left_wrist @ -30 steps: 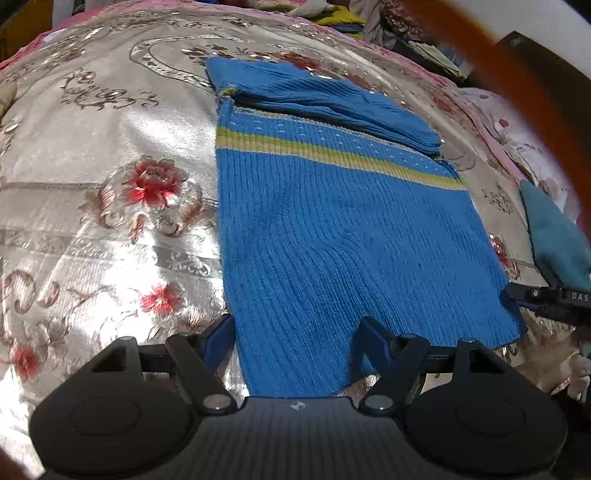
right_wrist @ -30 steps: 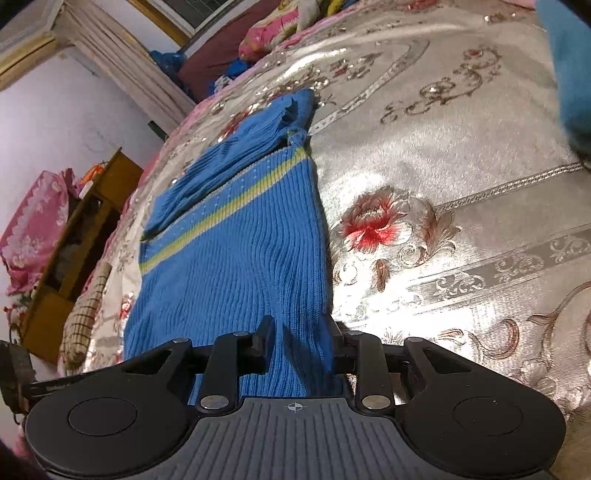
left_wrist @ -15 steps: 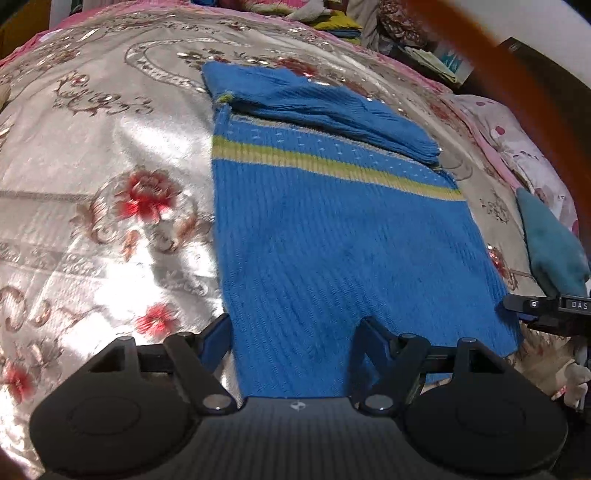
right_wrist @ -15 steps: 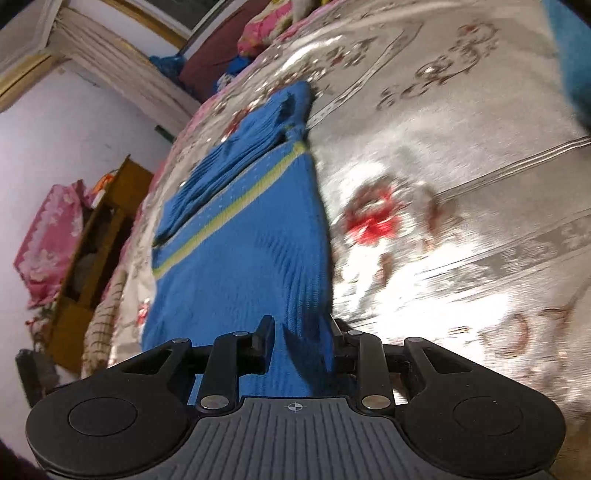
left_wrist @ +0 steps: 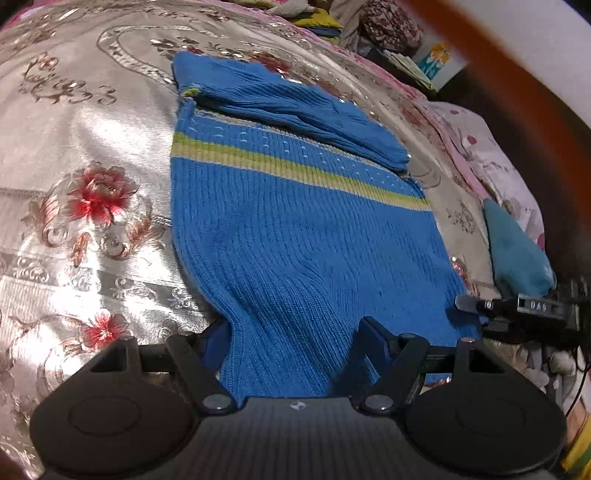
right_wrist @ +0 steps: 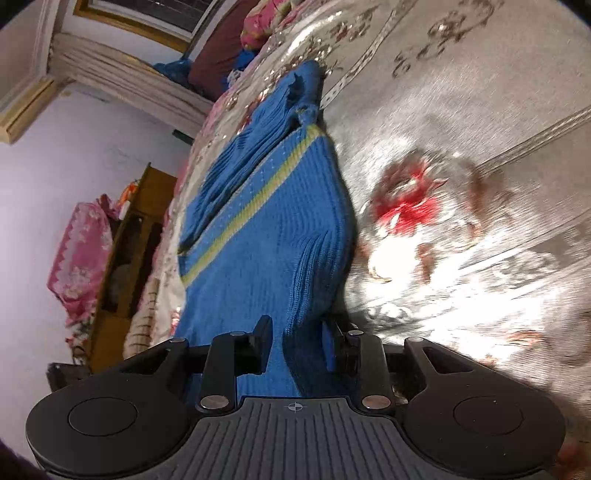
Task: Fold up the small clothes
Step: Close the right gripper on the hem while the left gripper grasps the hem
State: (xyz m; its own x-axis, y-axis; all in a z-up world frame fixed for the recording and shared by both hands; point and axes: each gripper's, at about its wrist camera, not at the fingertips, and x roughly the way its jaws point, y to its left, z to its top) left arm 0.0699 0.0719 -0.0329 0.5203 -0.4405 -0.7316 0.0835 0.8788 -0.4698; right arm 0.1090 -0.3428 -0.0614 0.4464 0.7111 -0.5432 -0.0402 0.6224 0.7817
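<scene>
A blue knit sweater [left_wrist: 295, 221] with a yellow-green stripe lies on a silver floral bedspread [left_wrist: 85, 155], its sleeves folded across the far end. My left gripper [left_wrist: 295, 339] has its fingers around the sweater's near hem, which rises in a bunch between them. My right gripper [right_wrist: 295, 343] is shut on the hem's other corner of the sweater [right_wrist: 273, 229], lifting it off the bed; it also shows in the left wrist view [left_wrist: 517, 310].
A teal cloth [left_wrist: 517, 254] lies at the bed's right edge. A wooden cabinet [right_wrist: 125, 258] and pink bedding [right_wrist: 77, 251] stand beyond the bed's far side. Pillows and piled clothes [left_wrist: 388, 26] lie at the far end.
Both grippers have lifted the near hem; the cloth now bunches and rises between the fingers. The right wrist view has tilted and the bedspread is blurred by motion.
</scene>
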